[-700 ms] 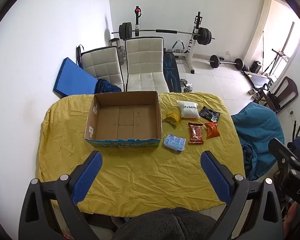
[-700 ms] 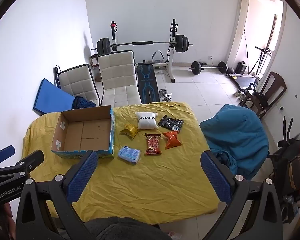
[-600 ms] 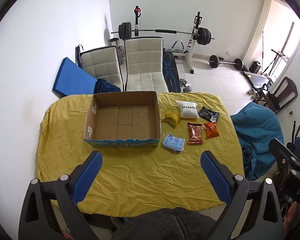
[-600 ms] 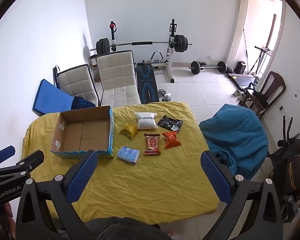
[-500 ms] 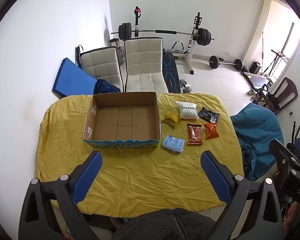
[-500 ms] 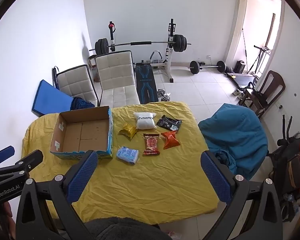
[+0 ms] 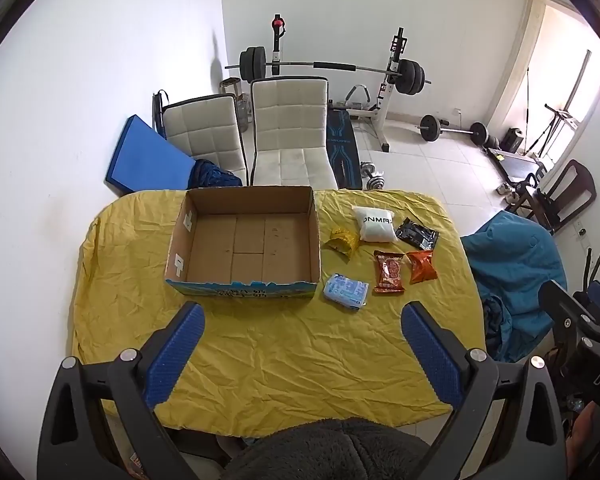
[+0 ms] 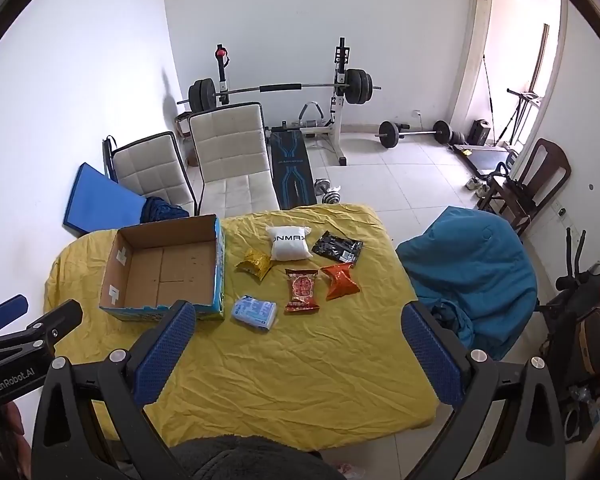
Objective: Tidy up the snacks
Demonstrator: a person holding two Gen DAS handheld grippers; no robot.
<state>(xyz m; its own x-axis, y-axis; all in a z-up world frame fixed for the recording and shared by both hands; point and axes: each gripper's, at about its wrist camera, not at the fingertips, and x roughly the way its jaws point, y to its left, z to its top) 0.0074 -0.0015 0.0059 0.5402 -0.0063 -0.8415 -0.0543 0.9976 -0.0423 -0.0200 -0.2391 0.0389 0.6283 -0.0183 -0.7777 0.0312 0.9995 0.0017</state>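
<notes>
Above the near edge of a yellow-clothed surface [image 7: 280, 360], left claw [image 7: 302, 324] and right claw [image 8: 298, 322] hover spread wide, empty. Beyond, an open cardboard box [image 7: 244, 240], long axis left-right; snack packets [image 8: 302, 290] just right. Farther: white chairs [image 7: 288, 128], barbell rack [image 7: 332, 68].

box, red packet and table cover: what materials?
Box: brown corrugated cardboard, matte, with flap seams on the floor and a blue printed outside. Red packet: probably glossy plastic film, with crimped ends. Table cover: likely thin yellow fabric, matte and heavily wrinkled.
</notes>
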